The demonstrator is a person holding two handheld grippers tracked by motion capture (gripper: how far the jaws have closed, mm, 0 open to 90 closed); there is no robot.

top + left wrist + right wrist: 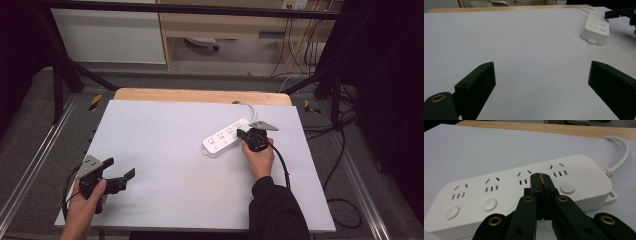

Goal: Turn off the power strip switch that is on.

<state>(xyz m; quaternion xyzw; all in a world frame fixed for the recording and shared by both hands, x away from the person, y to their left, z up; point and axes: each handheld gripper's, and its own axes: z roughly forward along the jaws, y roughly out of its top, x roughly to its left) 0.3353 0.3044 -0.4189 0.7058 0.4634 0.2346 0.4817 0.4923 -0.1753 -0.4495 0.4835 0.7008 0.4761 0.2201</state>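
Observation:
A white power strip [226,137] lies right of the table's middle, its white cord [248,108] running off the back edge. It has several socket groups, each with a round button [567,187]. My right gripper [243,133] is shut with nothing between its jaws, and its tips [541,178] rest on or just over the strip's top, between two socket groups. My left gripper [131,173] stands open and empty over the front left of the table, with bare surface between its jaws [541,82]. The strip [596,28] and the right gripper's tip [617,13] show far off in the left gripper view.
A pale grey mat [165,150] covers a wooden table whose back edge [200,95] shows. Black frame bars [65,70] and floor cables [345,200] surround it. A white cabinet [110,35] stands behind.

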